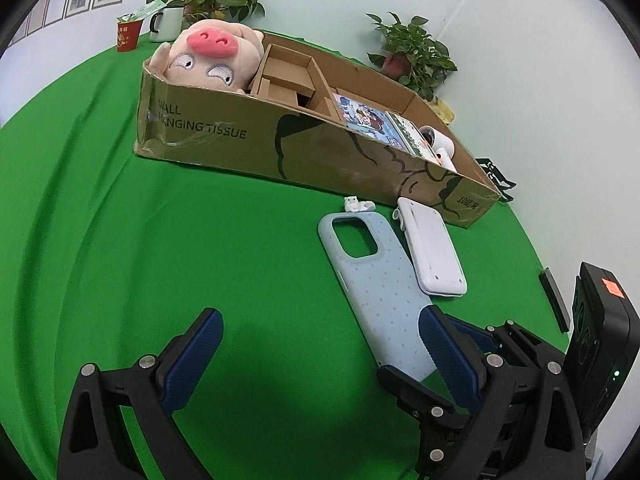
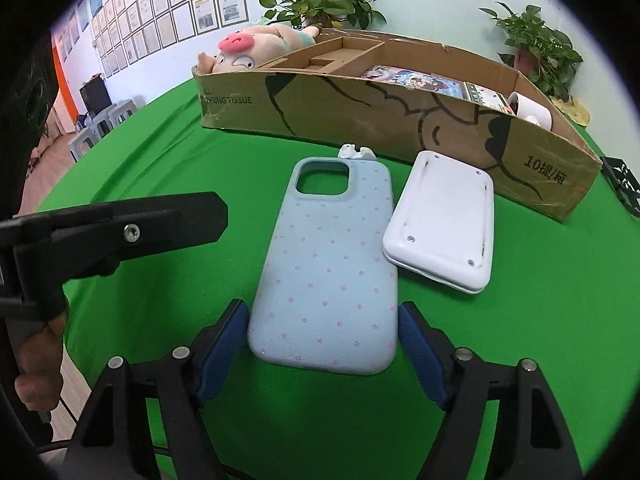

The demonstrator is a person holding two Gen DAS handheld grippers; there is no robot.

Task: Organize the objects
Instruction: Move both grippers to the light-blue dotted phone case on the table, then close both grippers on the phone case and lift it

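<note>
**Blue case between the right pads, grip not closed yet**

Green cloth (image 1: pixel 140 240) covers the table in the left wrist view. Left gripper (image 1: pixel 320 344) has its jaws wide apart with nothing between them, only cloth. Its right-hand pad sits over the near edge of the pale blue phone case (image 1: pixel 372 280), though contact is impossible to judge (could just be overlap in the fisheye). White flat device (image 1: pixel 434 252) lies just beside the case, and a tiny white figurine (image 1: pixel 357 204) sits at the case's far end. Cardboard box (image 1: pixel 224 136) stands behind, with a plush pig (image 1: pixel 204 60) in one end, card dividers in the middle, and booklets and a white roll at the other end.

Right wrist view: right gripper (image 2: pixel 323 336) straddles the near end of the phone case (image 2: pixel 328 276), one pad on each long edge, slim gaps visible, so not clamped. The case lies flat, back up, its corner touching the white device (image 2: pixel 440 224). The black finger at left looks like the other gripper.

To do it well, I'd judge: close squarely on the long edges, keep centred, lift straight up so the white device isn't dragged, then carry to a free compartment of the box (image 2: pixel 400 120).
</note>
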